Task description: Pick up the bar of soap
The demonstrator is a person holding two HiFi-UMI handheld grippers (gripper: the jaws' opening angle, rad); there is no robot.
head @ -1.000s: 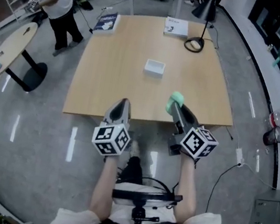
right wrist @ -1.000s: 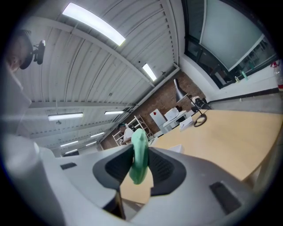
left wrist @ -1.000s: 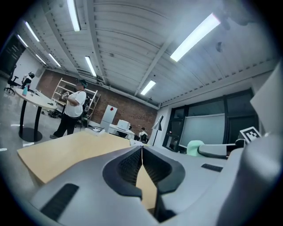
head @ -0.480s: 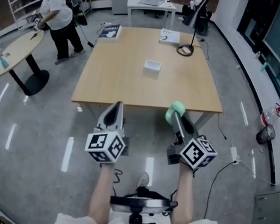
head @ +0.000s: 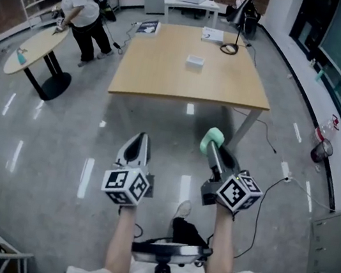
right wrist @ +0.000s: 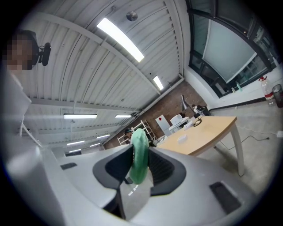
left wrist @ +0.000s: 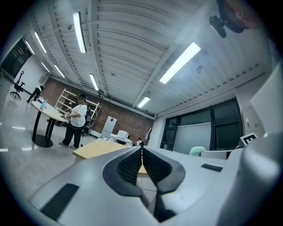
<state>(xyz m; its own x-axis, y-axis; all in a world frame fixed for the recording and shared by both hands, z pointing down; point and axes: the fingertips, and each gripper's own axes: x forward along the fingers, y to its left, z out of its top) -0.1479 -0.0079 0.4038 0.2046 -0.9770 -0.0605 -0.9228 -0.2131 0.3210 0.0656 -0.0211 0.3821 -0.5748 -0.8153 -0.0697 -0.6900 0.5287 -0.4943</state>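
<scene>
My right gripper point(head: 213, 145) is shut on a pale green bar of soap point(head: 211, 139), held on edge between the jaws and sticking out past their tips; the right gripper view shows the soap point(right wrist: 139, 154) pinched between the dark pads. My left gripper point(head: 136, 148) is shut with nothing in it; its ribbed pads point(left wrist: 135, 162) meet in the left gripper view. Both grippers hang over the grey floor, well short of the wooden table point(head: 163, 66), which carries a small white dish point(head: 195, 60).
A black desk lamp point(head: 234, 36) and two books point(head: 213, 35) lie at the table's far end. A person in a white shirt point(head: 82, 7) stands by an oval side table point(head: 39, 52) at the left. Cables point(head: 283, 177) trail on the floor at right.
The view has pulled back from the table: it now lies farther off and the grippers are over open floor. The soap stays in the right gripper; the left stays shut.
</scene>
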